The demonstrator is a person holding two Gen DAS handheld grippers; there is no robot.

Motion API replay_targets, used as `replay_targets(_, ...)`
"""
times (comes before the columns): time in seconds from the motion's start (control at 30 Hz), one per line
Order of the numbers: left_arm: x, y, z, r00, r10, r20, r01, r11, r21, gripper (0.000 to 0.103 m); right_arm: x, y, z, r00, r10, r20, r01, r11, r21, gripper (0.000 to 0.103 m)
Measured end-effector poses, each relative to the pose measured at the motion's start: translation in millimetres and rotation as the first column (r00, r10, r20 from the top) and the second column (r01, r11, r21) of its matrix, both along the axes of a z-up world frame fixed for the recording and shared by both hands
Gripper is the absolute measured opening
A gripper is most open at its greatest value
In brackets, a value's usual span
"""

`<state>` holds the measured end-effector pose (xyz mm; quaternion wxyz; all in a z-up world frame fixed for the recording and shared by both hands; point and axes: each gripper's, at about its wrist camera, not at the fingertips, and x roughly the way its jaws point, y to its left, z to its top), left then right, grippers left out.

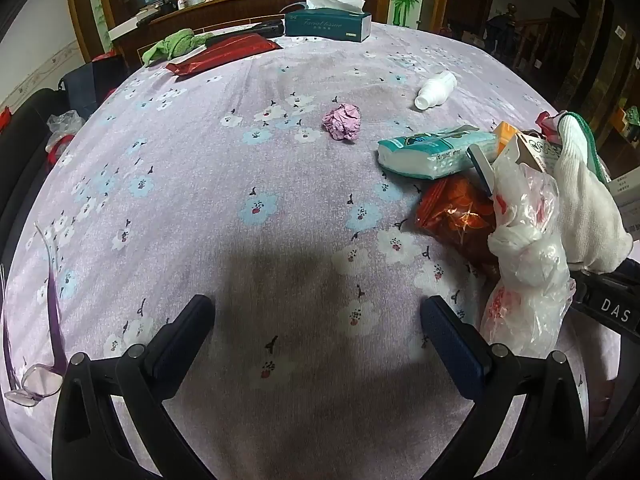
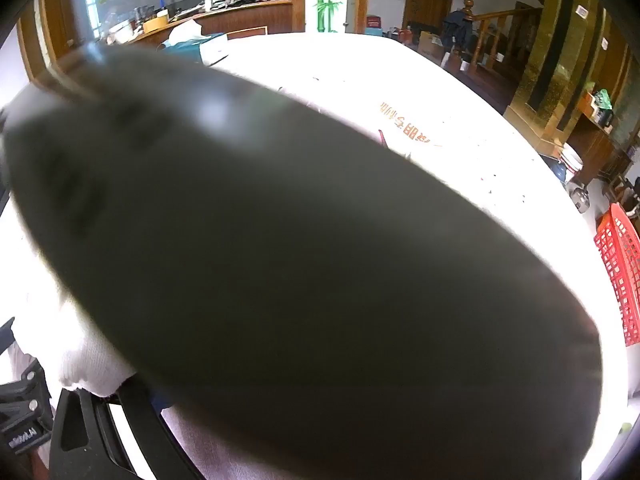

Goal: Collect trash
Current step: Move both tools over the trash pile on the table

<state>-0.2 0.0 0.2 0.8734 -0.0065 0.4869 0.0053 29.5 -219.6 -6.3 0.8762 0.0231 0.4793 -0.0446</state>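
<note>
A crumpled pink paper ball [image 1: 342, 122] lies mid-table on the purple floral cloth [image 1: 240, 184]. Farther right lie a small white bottle [image 1: 435, 90], a teal tissue pack [image 1: 432, 152] and an orange-red snack bag [image 1: 456, 216]. My left gripper [image 1: 318, 312] hovers open and empty over bare cloth, well short of the ball. At the right edge a gloved hand [image 1: 588, 208] and the body of my right gripper [image 1: 608, 308] are beside a white plastic bag [image 1: 524, 248] and an orange carton [image 1: 516, 144]. A dark blurred shape [image 2: 280, 260] fills the right wrist view and hides the fingertips.
At the far edge sit a teal tissue box [image 1: 328, 24], a red packet [image 1: 224, 54] and a green cloth [image 1: 176, 42]. Eyeglasses [image 1: 36, 384] rest at the near left edge. A red basket [image 2: 620, 272] stands off the table's right side.
</note>
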Motion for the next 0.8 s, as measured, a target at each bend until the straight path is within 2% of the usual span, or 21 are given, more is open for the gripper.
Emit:
replay_targets(0.17, -2, 1, 0, 1.000, -0.004, 0.002, 0.004, 1.000, -0.002, 0.103, 3, 1, 0, 1.000, -0.017, 0.015, 0.017, 1.000, 0.001, 0.103)
replay_targets(0.27, -2, 1, 4, 1.000, -0.012, 0.001, 0.012, 1.000, -0.022, 0.103, 5, -2, 2, 0.998, 0.046, -0.042, -0.045, 0.999, 0.011, 0.102)
replay_targets(0.37, -9, 4, 19, 0.999, -0.003, 0.036, 0.004, 1.000, -0.031, 0.103, -3, -10, 10, 0.996, 0.055, -0.076, -0.056, 0.998, -0.017, 0.102)
replay_targets(0.63, -56, -12, 84, 0.984, -0.003, 0.178, 0.010, 0.999, -0.038, 0.103, -66, -41, 78, 0.991, 0.109, 0.072, -0.109, 0.994, -0.008, 0.102)
replay_targets(0.7, -73, -22, 103, 0.974, -0.025, 0.224, 0.038, 0.998, -0.053, 0.103, -83, -48, 100, 0.986, 0.118, 0.122, -0.119, 0.993, 0.001, 0.102)
replay_targets(0.8, -98, -41, 128, 0.954, -0.062, 0.294, 0.069, 0.997, -0.014, 0.103, -105, -57, 126, 0.974, 0.129, 0.189, -0.127, 0.992, -0.019, 0.102)
